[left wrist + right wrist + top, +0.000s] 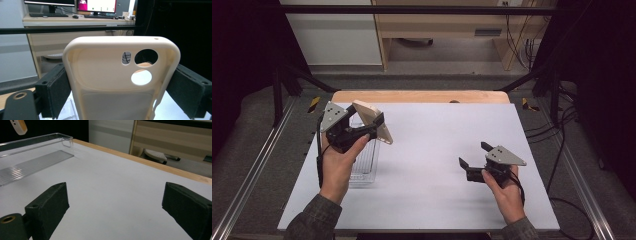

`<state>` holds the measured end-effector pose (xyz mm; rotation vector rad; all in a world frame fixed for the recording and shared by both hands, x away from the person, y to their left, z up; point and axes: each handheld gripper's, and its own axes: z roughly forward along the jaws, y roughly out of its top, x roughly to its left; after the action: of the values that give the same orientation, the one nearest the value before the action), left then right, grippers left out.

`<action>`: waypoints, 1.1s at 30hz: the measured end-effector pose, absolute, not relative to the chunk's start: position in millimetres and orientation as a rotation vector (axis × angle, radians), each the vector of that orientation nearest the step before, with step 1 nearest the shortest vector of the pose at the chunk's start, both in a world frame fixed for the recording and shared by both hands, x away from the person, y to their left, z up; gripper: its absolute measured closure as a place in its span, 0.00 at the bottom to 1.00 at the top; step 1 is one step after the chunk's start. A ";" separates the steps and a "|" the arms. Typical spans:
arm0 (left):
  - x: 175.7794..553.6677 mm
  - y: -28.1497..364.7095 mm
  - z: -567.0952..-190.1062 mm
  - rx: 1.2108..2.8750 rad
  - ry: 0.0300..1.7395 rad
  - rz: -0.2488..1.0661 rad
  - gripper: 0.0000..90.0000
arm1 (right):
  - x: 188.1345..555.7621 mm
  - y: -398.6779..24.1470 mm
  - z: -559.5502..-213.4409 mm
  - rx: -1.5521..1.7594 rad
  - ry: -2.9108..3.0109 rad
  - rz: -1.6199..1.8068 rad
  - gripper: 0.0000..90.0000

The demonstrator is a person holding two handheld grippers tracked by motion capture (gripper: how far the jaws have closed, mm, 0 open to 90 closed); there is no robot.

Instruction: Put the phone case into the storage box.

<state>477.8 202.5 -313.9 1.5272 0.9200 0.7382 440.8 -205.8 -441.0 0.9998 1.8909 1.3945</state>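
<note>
A cream phone case (373, 121) is held above the table's left side, my left gripper (362, 126) shut on its two long edges. In the left gripper view the case (110, 80) stands upright between the black pads (53, 93), its hollow inside and camera cut-outs facing the camera. Under it, a clear plastic tray (364, 165) lies on the white table top (432, 145). My right gripper (474, 156) hovers low over the right half of the table, open, with bare table between its jaws (115, 207). A corner of the case (18, 126) and the tray (32, 160) appear far left in the right gripper view.
The white sheet covers a wooden table whose far edge (422, 96) is bare wood. Black frame rails (257, 165) run along both sides. Beyond the table stand wooden furniture (452, 25) and cables (522, 45). A desk with monitors (95, 6) lies in the background.
</note>
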 end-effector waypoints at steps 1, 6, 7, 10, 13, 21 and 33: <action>478.4 204.3 -312.8 1.522 0.923 0.742 0.12 | 440.1 -209.2 -441.7 0.999 1.879 1.395 0.07; 479.7 213.4 -307.4 1.504 0.936 0.760 0.12 | 434.7 -223.7 -446.0 1.027 1.831 1.408 0.06; 480.1 215.1 -306.7 1.502 0.939 0.765 0.12 | 433.6 -226.1 -446.8 1.030 1.825 1.410 0.05; 481.2 219.1 -305.6 1.498 0.949 0.776 0.12 | 430.2 -231.7 -448.6 1.037 1.806 1.420 0.05; 481.9 221.3 -305.5 1.500 0.958 0.787 0.12 | 426.4 -235.4 -449.9 1.041 1.797 1.431 0.04; 485.3 223.2 -302.3 1.502 0.979 0.818 0.12 | 417.3 -240.8 -454.8 1.042 1.764 1.459 0.04; 499.3 219.1 -302.5 1.498 1.028 0.867 0.12 | 409.6 -244.7 -464.5 1.028 1.699 1.464 0.03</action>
<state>499.3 219.1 -302.5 1.4976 1.0275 0.8670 409.6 -244.7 -464.5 1.0281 1.6990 1.4644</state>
